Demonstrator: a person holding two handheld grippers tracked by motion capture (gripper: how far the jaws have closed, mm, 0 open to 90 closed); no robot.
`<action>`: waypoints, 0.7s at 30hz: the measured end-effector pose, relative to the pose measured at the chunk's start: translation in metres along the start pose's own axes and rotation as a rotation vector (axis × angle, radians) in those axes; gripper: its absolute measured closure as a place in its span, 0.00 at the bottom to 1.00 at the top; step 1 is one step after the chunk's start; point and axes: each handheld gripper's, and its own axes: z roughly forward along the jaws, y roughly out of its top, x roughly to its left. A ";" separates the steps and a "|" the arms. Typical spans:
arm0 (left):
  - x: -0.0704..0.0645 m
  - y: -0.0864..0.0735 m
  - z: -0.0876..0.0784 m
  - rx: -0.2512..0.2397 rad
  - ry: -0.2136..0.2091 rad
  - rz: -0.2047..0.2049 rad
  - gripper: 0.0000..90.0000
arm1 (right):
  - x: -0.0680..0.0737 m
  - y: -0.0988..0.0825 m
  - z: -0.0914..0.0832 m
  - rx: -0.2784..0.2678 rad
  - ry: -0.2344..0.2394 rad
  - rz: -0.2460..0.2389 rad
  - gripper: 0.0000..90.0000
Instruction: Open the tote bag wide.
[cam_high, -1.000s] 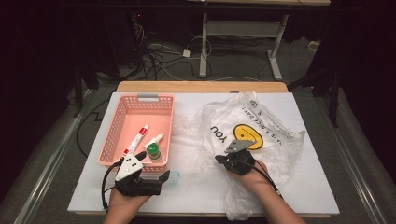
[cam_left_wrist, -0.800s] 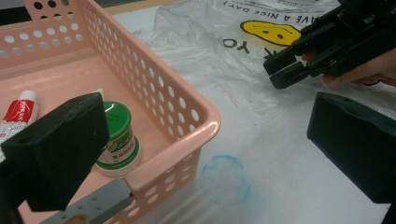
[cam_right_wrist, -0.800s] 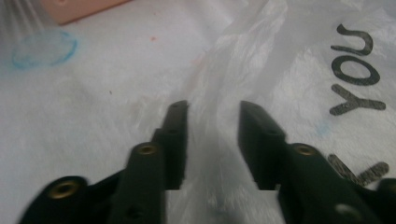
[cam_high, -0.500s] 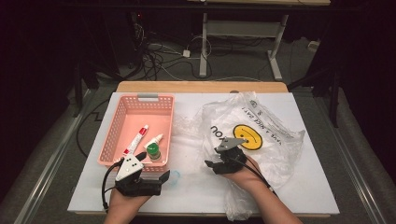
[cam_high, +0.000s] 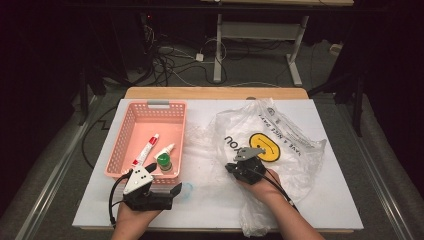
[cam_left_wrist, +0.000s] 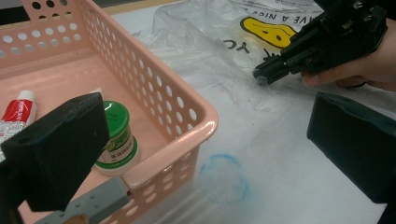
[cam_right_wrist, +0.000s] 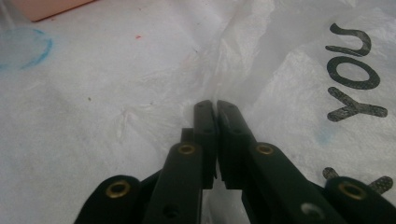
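Note:
A clear plastic bag (cam_high: 287, 150) with a yellow smiley and black lettering lies crumpled on the right of the white table. My right gripper (cam_high: 228, 168) lies low on the bag's left edge. Its jaws have just been closing, and in the right gripper view (cam_right_wrist: 215, 105) they stand pressed together with a raised fold of the bag's film (cam_right_wrist: 233, 70) pinched at their tips. My left gripper (cam_high: 175, 192) rests near the front edge, just in front of the pink basket (cam_high: 125, 131). It stands wide open (cam_left_wrist: 205, 140) with nothing between its pads.
The pink basket (cam_left_wrist: 187, 100) holds a red-and-white tube (cam_high: 145, 149) and a small green-capped bottle (cam_high: 163, 161). A faint blue ring (cam_left_wrist: 223, 178) marks the table between the two grippers. Cables and table legs lie on the floor beyond the far edge.
The right gripper shifted left to the bag's edge half a second ago, then drew back slightly to the right. The left gripper kept still.

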 end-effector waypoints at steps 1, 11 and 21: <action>0.000 0.000 0.000 -0.001 0.000 0.000 0.00 | 0.000 0.000 0.000 0.000 0.002 0.003 1.00; 0.000 0.000 0.000 -0.001 0.001 0.000 0.00 | -0.004 0.002 -0.016 -0.109 0.015 0.027 1.00; 0.000 0.001 -0.001 0.001 0.007 -0.001 0.00 | -0.002 0.010 -0.048 -0.252 -0.035 0.010 1.00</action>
